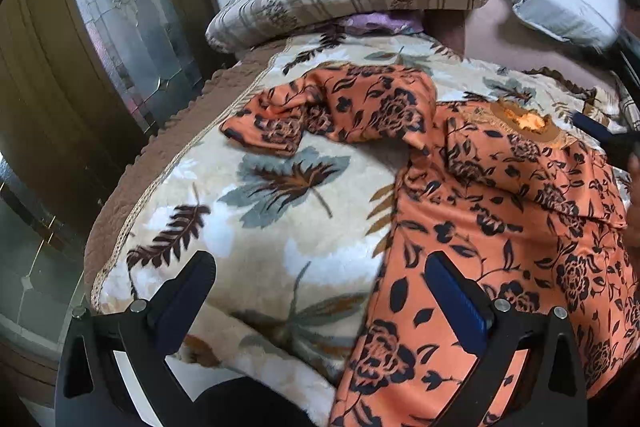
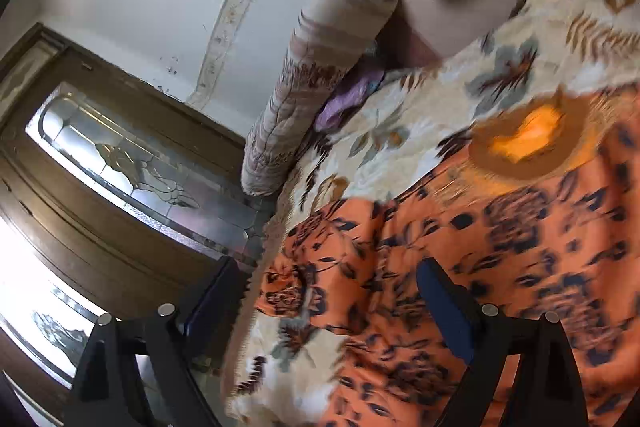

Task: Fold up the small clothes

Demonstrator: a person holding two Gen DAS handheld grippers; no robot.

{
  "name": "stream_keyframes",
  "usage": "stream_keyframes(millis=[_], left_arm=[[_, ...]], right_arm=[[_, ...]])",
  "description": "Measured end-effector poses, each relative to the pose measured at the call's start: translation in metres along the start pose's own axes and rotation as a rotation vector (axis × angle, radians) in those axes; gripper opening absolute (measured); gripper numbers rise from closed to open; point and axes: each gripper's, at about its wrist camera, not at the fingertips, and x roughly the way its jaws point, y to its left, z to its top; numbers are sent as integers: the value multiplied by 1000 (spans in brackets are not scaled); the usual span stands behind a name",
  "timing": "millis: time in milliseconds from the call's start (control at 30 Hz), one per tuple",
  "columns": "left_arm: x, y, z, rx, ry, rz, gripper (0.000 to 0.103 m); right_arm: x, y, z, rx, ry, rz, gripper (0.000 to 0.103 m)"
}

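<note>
Now the orange flowered top [image 1: 500, 211] lies spread on the bed [image 1: 280, 211], on a leafy blanket. The left gripper [image 1: 320, 303] has its fingers wide with nothing held — the top's edge sits just under the right-hand finger. The right gripper [image 2: 332, 299] is wide open too, empty, with the top's sleeve [image 2: 320, 267] below and between its fingers. The cloth looks thin, soft and light, so it will flop and slide. Best to pinch it at a hem or a sleeve end — not the middle.
</note>
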Motion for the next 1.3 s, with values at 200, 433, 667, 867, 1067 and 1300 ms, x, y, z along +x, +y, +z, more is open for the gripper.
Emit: stream_keyframes(millis=[200,433,667,867,1067,1300], left_arm=[[4,-44,22,62,-81,-157,103],[55,-115,71,114,-25,-375,102],[142,-159,102,53,208,-420,74],[189,-153,110,8,288,-352,38],[200,-152,114,10,282,-319,40],[193,-169,112,98,219,-254,22]], right_arm=[[-77,-65,12,-26,-20,-246,80],[-111,-163,26,222,-50,-316,57],[-100,-208,28,322,59,-364,53],[-88,-227,19,323,122,-386,50],[-86,-233,18,345,121,-368,48],[-85,-227,17,315,118,-386,48]])
